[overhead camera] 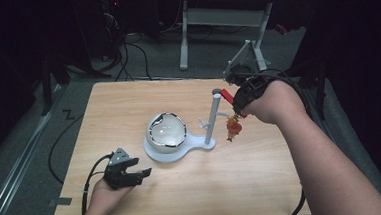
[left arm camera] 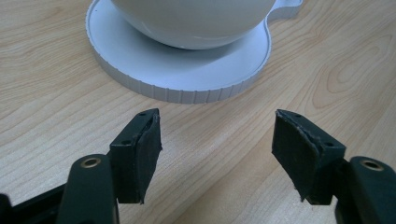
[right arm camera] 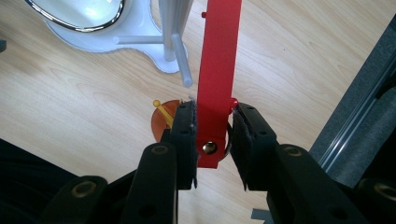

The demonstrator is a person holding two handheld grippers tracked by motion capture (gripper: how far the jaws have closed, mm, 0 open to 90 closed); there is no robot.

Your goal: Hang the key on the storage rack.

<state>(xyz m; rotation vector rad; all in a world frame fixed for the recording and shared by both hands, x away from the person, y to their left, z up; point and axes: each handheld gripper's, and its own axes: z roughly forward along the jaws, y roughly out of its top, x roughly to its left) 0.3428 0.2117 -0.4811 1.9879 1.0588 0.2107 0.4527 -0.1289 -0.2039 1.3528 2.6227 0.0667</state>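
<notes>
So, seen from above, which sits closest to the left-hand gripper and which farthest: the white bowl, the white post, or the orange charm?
From the left gripper, low on the table:
1. White bowl, just up and to the right on its base.
2. White post, further right, past the bowl.
3. Orange charm, farthest right, hanging under the right gripper.

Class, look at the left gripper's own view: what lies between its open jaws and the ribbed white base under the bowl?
Bare wooden table alone separates the left gripper from the white base, as the left gripper view shows.
</notes>
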